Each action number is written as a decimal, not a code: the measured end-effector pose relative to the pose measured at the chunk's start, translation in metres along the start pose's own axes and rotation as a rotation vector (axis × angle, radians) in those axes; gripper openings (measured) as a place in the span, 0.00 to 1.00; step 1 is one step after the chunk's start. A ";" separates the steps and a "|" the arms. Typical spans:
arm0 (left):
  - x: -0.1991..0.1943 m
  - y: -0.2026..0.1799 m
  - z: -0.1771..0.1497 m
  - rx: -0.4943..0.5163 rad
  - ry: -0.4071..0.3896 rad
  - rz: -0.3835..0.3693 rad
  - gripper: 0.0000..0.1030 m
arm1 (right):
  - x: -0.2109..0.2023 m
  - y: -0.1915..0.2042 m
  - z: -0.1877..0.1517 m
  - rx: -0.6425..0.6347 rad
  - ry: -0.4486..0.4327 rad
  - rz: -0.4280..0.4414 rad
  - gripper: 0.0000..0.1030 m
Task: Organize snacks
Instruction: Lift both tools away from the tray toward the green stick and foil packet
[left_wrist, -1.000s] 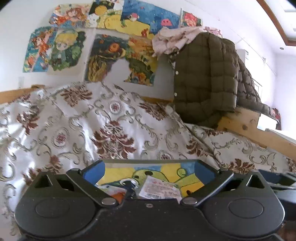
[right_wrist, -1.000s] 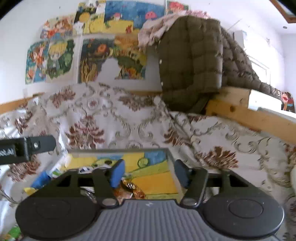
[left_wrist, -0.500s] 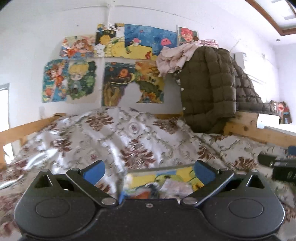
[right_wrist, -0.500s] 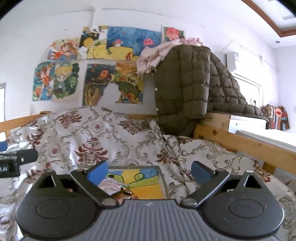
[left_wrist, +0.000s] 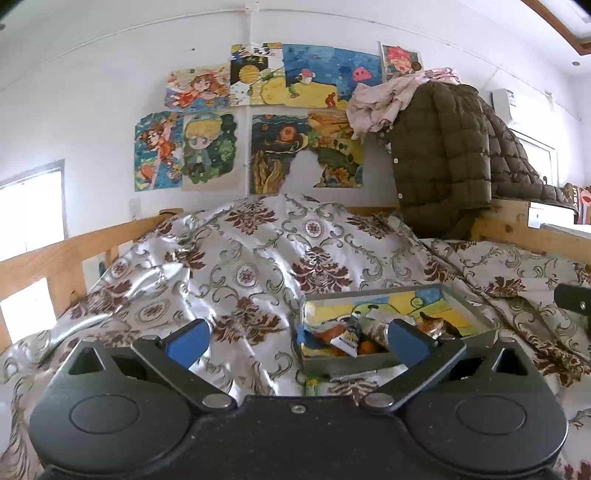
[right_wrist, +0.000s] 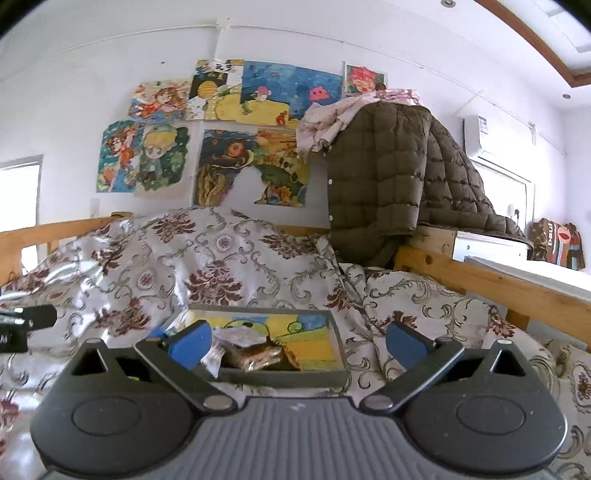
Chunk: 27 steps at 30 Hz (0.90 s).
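Observation:
A shallow grey tray (left_wrist: 476, 308) with a yellow and blue picture on its floor lies on the patterned bedspread. Several snack packets (left_wrist: 351, 334) are piled in its near part. In the right wrist view the tray (right_wrist: 338, 347) holds shiny gold and silver packets (right_wrist: 255, 352). My left gripper (left_wrist: 295, 341) is open and empty, held back from the tray, with the tray behind its right finger. My right gripper (right_wrist: 297, 341) is open and empty, just short of the tray's near wall.
The floral bedspread (left_wrist: 240, 266) is bunched into a mound behind the tray. A wooden bed rail (right_wrist: 498, 280) runs along the right, with a brown quilted jacket (right_wrist: 388, 184) draped over it. Drawings (left_wrist: 273, 122) cover the wall.
Both grippers have pulled back and up from the tray. The right gripper's fingers have opened wide. The tray now sits farther ahead, right of the left gripper's centre.

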<state>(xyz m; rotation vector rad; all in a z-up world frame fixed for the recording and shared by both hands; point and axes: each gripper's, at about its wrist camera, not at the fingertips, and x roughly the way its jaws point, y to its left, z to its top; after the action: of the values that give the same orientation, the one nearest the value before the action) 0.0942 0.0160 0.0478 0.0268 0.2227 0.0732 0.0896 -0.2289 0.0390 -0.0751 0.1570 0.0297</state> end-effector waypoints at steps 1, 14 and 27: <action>-0.004 0.001 -0.002 -0.004 0.005 0.002 0.99 | -0.006 0.001 -0.002 -0.004 0.003 0.002 1.00; -0.034 0.009 -0.026 -0.094 0.107 0.134 0.99 | -0.043 0.002 -0.028 0.044 0.109 0.036 1.00; -0.043 -0.001 -0.028 -0.073 0.153 0.120 0.99 | -0.034 0.015 -0.031 0.022 0.214 0.078 1.00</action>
<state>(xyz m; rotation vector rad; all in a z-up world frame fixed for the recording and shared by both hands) 0.0459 0.0127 0.0303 -0.0386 0.3715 0.2034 0.0503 -0.2173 0.0129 -0.0504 0.3741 0.0974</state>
